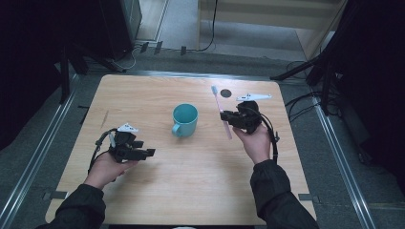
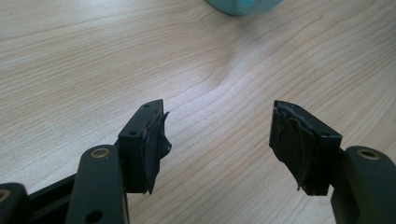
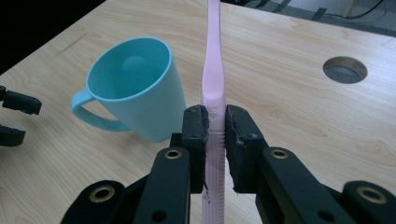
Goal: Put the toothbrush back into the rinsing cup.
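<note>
Toothbrush [image 3: 213,84] in R tool [image 3: 215,135], mug [image 3: 135,84] nearby

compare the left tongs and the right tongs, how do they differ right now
The left tongs stand open with nothing between the jaws; the right tongs are shut on a pink toothbrush. The left sit nearer the person, the right farther back beside the teal mug. Both are black and hand-held.

Teal mug [image 3: 135,88], pink toothbrush [image 3: 213,70], light wood-grain table [image 1: 191,176].
Both tools black: left tool [image 2: 219,140], right tool [image 3: 215,135]; dark sleeves lower frame; grey round plug [image 3: 344,70] upper right.
</note>
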`<state>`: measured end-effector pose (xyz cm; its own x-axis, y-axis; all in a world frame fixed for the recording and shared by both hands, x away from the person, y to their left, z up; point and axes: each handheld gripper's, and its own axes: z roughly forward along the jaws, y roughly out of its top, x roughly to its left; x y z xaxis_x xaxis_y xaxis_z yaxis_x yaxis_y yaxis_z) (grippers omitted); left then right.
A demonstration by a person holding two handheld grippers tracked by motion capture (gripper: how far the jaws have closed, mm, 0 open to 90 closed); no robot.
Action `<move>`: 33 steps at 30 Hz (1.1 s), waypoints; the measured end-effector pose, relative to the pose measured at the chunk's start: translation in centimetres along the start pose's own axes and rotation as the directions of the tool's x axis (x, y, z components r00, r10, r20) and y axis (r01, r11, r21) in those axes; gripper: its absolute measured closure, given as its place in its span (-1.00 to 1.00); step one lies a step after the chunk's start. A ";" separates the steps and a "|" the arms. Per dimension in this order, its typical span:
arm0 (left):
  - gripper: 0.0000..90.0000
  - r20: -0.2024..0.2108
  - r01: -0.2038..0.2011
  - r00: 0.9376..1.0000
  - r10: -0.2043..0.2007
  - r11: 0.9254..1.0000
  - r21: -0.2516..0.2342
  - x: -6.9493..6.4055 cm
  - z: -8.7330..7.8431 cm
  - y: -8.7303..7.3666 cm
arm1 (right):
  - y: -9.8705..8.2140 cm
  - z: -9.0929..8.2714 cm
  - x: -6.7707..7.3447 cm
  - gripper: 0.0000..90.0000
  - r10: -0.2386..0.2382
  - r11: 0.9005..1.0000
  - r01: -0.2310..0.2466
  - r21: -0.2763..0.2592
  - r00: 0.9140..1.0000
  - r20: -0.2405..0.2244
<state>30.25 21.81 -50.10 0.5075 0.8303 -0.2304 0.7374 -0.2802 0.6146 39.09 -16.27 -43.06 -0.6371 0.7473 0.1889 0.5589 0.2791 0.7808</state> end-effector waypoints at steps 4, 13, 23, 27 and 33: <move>-0.20 -0.002 -0.003 1.000 0.003 1.000 0.001 0.0 0.0 0.0 | 0.2 -0.2 0.5 0.76 -0.011 1.000 0.011 -0.023 1.000 -0.006; -0.20 0.000 -0.009 1.000 0.009 1.000 -0.009 -0.3 0.0 0.0 | 1.2 -0.5 2.0 0.76 -0.055 0.995 0.054 -0.079 0.998 -0.007; -0.20 0.007 -0.008 1.000 0.008 1.000 -0.017 -0.4 -0.1 0.0 | 2.5 -0.2 3.1 0.76 -0.067 0.989 0.064 -0.130 0.998 -0.020; -0.19 0.005 -0.008 1.000 0.008 1.000 -0.015 -0.3 -0.1 0.0 | 2.8 0.1 3.4 0.76 -0.075 0.987 0.072 -0.143 0.997 -0.018; -0.20 0.006 -0.008 1.000 0.008 1.000 -0.010 -0.2 -0.2 0.0 | 3.5 1.1 3.9 0.76 -0.063 0.984 0.057 -0.166 0.998 -0.030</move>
<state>30.02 21.70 -49.95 0.5164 0.8248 -0.2302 0.7289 -0.2823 0.6237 39.11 -11.71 -40.21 -0.6866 0.7098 0.1576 0.4259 0.2170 0.8783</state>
